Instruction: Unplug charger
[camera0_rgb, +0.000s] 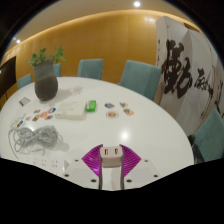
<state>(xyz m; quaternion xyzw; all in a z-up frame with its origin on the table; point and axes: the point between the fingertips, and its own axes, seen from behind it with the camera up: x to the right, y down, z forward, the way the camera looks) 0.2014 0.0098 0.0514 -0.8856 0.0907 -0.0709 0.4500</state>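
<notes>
So the gripper (111, 165) sits low over a white table (150, 135), and right between its two fingers there's a small white charger (110, 153) with what looks like two slots on its face; the purple pads (95, 161) sit tight up against either side of it, so the tongs look pinched on the charger rather than spread wide, though the contact itself is hard to make out for sure. A white bit runs down from the charger between the fingers; can't tell if that's cable or part of the plug.

Further out on the table, well beyond the fingers: a loose tangle of white cable (30, 138) off to the left side; a white block (68, 112) near it, maybe a power strip, can't say; a small green thing (91, 106) just past that; a few round coaster-looking discs (113, 113) scattered around the middle.

A dark pot with a green plant (45, 78) stands at the far left end of the table; teal chairs (137, 74) line the far side; behind them an orange wall (100, 35), and a white panel with big black calligraphy (186, 75) on the right.
</notes>
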